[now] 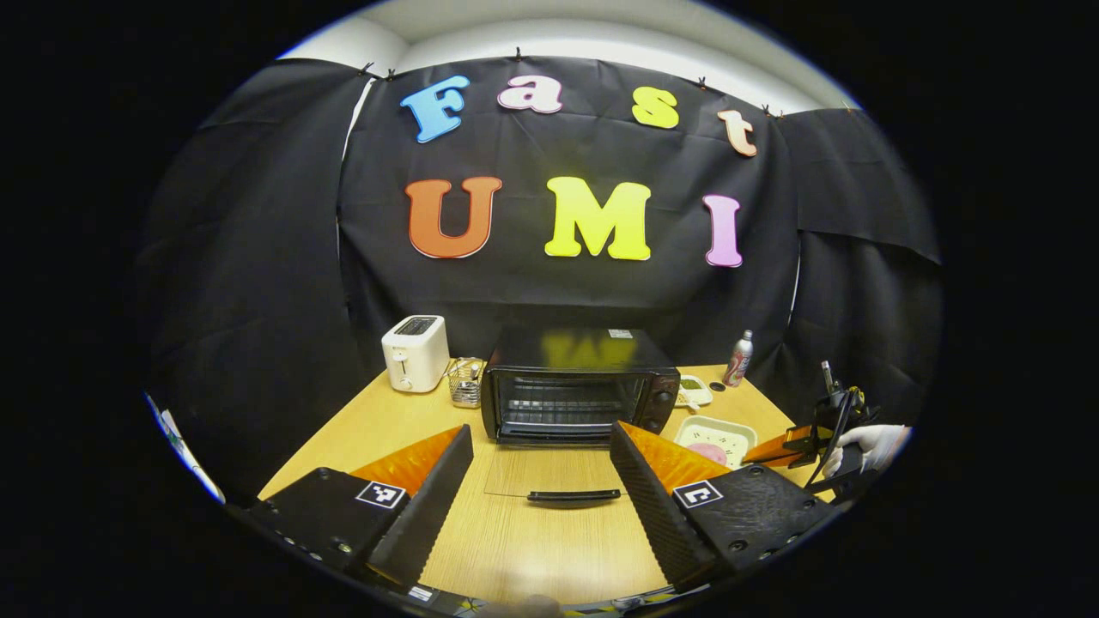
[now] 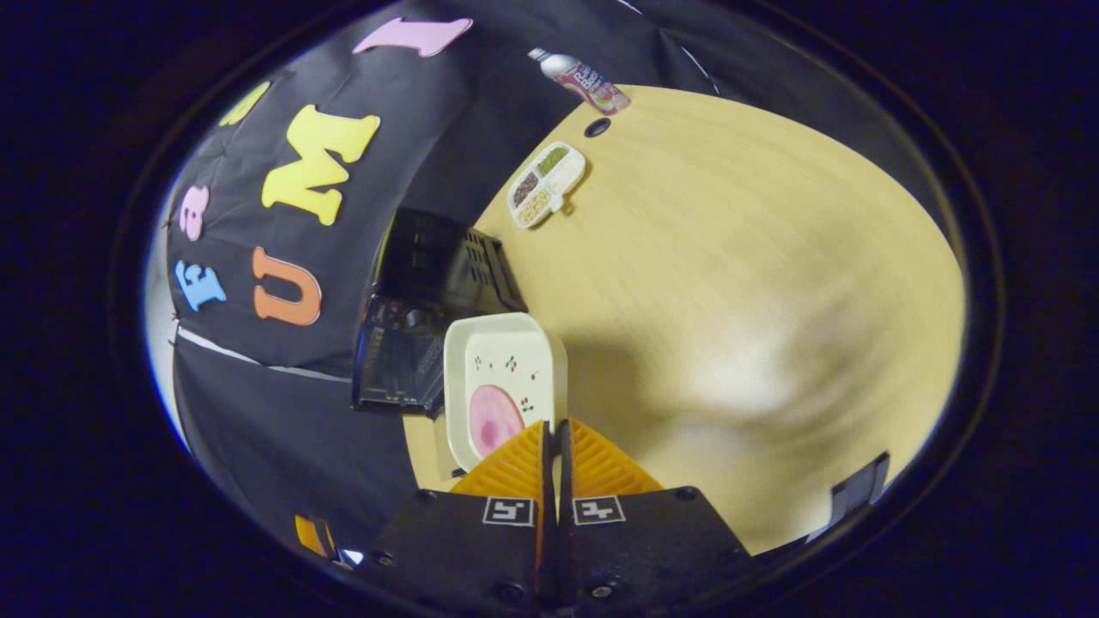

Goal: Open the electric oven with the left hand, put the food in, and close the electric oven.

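Note:
The black electric oven (image 1: 571, 386) stands at the middle of the wooden table with its glass door (image 1: 554, 472) folded down flat, handle (image 1: 573, 495) toward me. My left gripper (image 1: 541, 429) is open in front of it, one finger on each side of the lowered door and nothing between them. A white plate (image 1: 715, 439) with a pink slice of food (image 2: 494, 421) lies right of the oven (image 2: 429, 326). My right gripper (image 2: 554, 422) is shut on the rim of the plate (image 2: 502, 360). A gloved hand (image 1: 867, 442) holds that gripper (image 1: 777, 448).
A white toaster (image 1: 415, 352) and a wire basket (image 1: 466, 382) stand left of the oven. A divided dish (image 2: 545, 184) and a bottle (image 2: 584, 79) sit at the back right. Bare tabletop (image 2: 755, 283) stretches to the plate's right.

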`<action>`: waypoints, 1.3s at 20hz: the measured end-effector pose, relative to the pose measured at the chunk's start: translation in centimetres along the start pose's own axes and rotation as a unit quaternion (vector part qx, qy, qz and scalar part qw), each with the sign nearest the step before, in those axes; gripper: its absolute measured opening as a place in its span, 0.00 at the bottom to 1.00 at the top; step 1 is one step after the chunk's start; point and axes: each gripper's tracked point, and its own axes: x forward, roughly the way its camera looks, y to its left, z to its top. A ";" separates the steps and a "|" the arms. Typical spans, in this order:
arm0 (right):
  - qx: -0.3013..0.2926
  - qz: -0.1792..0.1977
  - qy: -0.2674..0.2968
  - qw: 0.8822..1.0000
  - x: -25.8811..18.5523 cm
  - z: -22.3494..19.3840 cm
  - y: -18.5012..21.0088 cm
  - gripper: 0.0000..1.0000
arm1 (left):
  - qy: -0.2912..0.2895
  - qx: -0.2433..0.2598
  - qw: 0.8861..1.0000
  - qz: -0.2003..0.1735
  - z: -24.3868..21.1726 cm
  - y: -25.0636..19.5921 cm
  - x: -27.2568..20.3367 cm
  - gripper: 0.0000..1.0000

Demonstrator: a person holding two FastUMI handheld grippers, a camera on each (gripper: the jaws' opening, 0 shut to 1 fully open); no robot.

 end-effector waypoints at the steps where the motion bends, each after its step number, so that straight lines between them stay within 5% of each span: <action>1: 0.007 0.005 -0.008 1.000 0.2 -1.3 1.0 0.04 | -0.001 0.002 1.000 -0.006 0.1 0.1 -0.3 0.97; 13: 0.106 0.023 -0.068 0.992 10.7 -9.5 11.8 0.04 | 0.000 0.041 0.998 -0.042 -0.4 2.9 -1.0 0.97; 26: 0.195 0.062 -0.151 0.967 19.3 -6.2 19.4 0.03 | 0.000 0.053 0.998 -0.037 0.5 6.8 1.3 0.97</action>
